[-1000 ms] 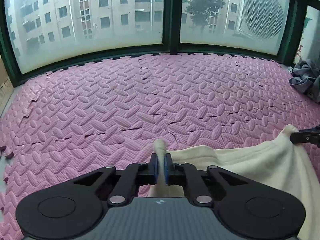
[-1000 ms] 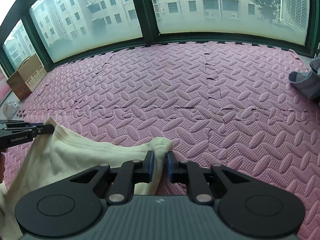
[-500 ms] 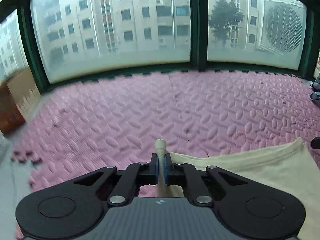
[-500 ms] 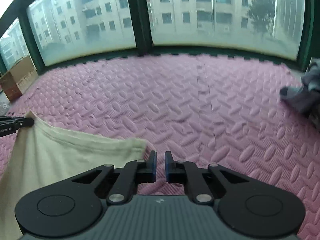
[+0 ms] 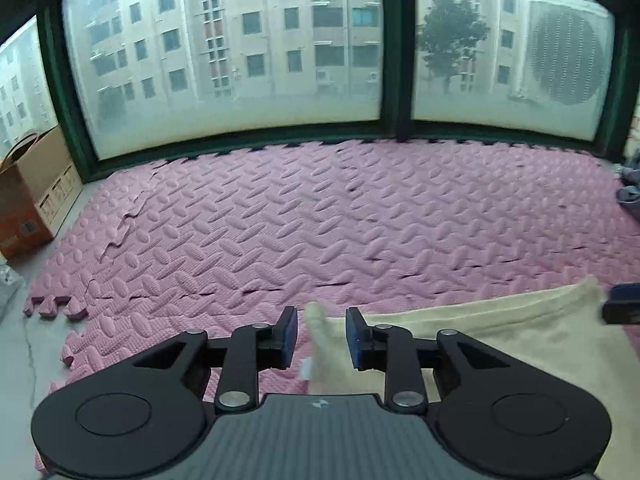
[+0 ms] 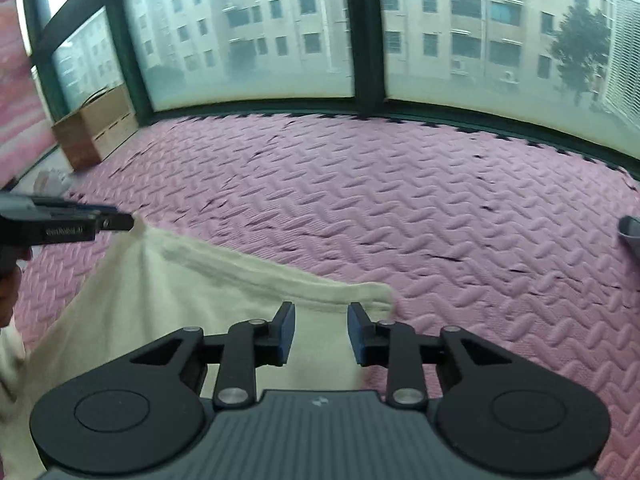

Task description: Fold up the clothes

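Fingers (image 5: 288,338) of left gripper (image 5: 322,338) and right gripper (image 6: 321,334) opening, gripping nothing; cream garment (image 6: 160,300) spread between and beneath them on pink floor mat (image 5: 320,220). Laid out, seemingly; folds remaining.

Cream garment (image 5: 500,332) cut off by the lower frame edges, its corner between the left tongs (image 5: 322,336) blurred

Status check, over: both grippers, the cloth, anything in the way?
Left gripper opening, cloth corner loose between jaws. Right gripper opening over cream cloth. Pink mat ahead bare; grey clothes far right.
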Demonstrator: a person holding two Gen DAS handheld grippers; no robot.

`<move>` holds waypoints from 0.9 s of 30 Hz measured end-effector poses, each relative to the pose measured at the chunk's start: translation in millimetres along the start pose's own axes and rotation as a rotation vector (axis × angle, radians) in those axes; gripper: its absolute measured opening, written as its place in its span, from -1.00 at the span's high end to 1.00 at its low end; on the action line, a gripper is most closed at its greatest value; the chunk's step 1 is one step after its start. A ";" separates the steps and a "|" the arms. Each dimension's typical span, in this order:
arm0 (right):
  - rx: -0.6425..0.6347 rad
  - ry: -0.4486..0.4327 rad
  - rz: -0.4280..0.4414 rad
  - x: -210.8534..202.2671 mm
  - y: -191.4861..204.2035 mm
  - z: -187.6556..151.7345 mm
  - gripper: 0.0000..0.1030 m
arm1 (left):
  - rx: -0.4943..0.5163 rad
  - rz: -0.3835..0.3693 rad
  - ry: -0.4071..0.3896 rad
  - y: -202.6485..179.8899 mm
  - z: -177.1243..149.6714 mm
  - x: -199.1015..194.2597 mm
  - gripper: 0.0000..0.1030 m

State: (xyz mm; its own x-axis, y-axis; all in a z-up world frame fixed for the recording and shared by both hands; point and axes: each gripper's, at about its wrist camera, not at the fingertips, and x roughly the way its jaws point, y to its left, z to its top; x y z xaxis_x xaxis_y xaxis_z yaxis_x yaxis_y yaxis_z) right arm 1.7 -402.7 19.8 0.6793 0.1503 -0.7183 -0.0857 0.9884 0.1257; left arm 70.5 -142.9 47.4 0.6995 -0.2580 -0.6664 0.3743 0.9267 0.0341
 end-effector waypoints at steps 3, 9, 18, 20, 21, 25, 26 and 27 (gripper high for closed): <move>-0.046 0.011 0.019 5.3 15.6 -2.8 0.44 | 0.057 -0.084 0.003 -15.7 -6.6 -8.5 0.44; -0.121 0.044 0.050 18.1 39.2 -6.6 0.33 | 0.123 -0.153 0.059 -44.3 -21.8 2.9 0.45; -0.119 0.027 -0.032 29.9 23.8 0.1 0.25 | 0.098 -0.131 0.053 -33.1 -29.1 9.4 0.35; -0.104 0.031 -0.033 30.7 19.1 3.3 0.27 | 0.113 -0.105 0.047 -27.7 -33.6 5.8 0.28; -0.106 0.034 -0.042 30.5 19.4 4.7 0.27 | 0.115 -0.098 0.044 -24.2 -35.8 3.9 0.18; -0.121 0.020 -0.072 24.6 28.2 4.9 0.25 | 0.098 -0.075 0.049 -11.2 -39.7 -2.8 0.12; -0.120 0.017 -0.051 21.4 31.0 4.4 0.25 | 0.090 -0.074 0.052 -9.0 -39.8 -4.6 0.12; -0.126 0.016 -0.031 18.1 35.3 3.6 0.25 | 0.087 -0.070 0.052 -8.2 -39.6 -7.4 0.15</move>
State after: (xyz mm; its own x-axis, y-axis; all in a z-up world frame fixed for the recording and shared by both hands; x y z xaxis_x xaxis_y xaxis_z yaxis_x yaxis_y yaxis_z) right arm 13.6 -365.1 13.8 0.6717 0.1187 -0.7313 -0.1562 0.9876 0.0168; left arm 38.2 -137.7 22.6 0.6385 -0.3045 -0.7068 0.4742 0.8790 0.0496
